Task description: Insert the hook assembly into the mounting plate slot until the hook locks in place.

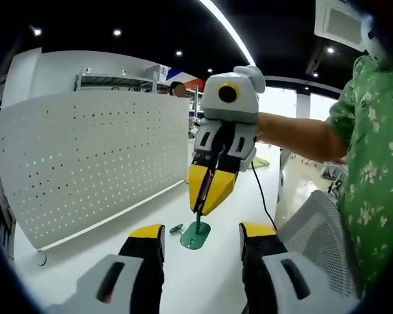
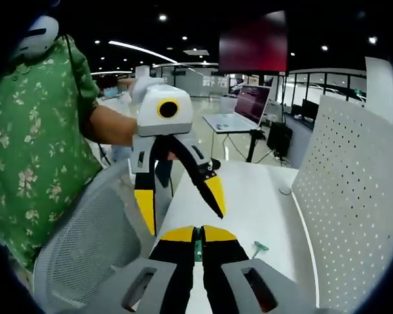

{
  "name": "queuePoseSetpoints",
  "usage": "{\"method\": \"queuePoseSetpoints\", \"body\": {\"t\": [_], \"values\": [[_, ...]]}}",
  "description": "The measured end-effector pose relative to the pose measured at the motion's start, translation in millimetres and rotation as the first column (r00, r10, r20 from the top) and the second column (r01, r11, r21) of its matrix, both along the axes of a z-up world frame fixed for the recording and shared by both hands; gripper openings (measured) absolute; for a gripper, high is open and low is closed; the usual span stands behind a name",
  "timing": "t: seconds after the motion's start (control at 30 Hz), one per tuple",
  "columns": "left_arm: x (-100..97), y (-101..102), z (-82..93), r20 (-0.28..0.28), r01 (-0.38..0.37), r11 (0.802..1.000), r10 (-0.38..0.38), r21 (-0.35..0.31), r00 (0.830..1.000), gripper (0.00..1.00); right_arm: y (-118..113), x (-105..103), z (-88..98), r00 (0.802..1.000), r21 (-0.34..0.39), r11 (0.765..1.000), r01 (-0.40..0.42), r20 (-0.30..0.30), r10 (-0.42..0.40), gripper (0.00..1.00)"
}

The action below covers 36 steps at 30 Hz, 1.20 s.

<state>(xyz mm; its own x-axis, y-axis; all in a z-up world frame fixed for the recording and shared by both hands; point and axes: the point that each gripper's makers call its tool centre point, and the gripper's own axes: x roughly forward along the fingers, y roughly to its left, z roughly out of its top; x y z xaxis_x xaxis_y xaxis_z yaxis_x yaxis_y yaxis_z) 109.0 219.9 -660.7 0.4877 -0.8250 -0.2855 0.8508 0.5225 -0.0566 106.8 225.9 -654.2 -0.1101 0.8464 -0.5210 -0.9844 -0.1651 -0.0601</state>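
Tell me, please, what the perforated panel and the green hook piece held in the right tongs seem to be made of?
The perforated panel looks like thin sheet metal with a matte white painted finish: it has even rows of punched holes and a slim rolled lower edge. The green hook piece, shut in the right tongs, seems moulded plastic: uniform colour, faint sheen, rounded flat base. Neither is certain from looks alone.

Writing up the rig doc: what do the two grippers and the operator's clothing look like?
Both grippers, right gripper and left gripper, share one build: pale grey housing, black linkages, black jaws with yellow tips. A thin black cable trails from the right gripper. The person wears a green floral short-sleeved shirt.
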Motion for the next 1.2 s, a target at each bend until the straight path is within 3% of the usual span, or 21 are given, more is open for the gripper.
{"method": "queuePoseSetpoints", "body": {"t": [0.23, 0.5, 0.73, 1.2], "values": [[-2.3, -2.1, -0.8, -0.005, 0.023, 1.0, -0.023, 0.001, 1.0, 0.23, 2.0, -7.1, 2.2, 1.0, -0.002, 1.0, -0.018, 0.0, 0.018, 0.01], [-6.1, -7.1, -2.5, -0.002, 0.048, 0.999, -0.048, 0.016, 0.999, 0.13, 4.9, -13.7, 3.7, 0.999, 0.0, 0.999, -0.04, -0.004, 0.04, 0.01], [-6.5, -8.0, -3.5, -0.001, 0.056, 0.998, -0.056, 0.025, 0.998, 0.06, 5.6, -18.2, 4.6, 0.999, -0.002, 0.999, -0.052, -0.003, 0.052, 0.01], [-11.5, -11.3, -5.3, 0.002, 0.077, 0.997, -0.077, 0.032, 0.997, 0.04, 9.4, -23.5, 5.2, 0.997, -0.005, 0.997, -0.071, -0.009, 0.071, 0.01]]}}
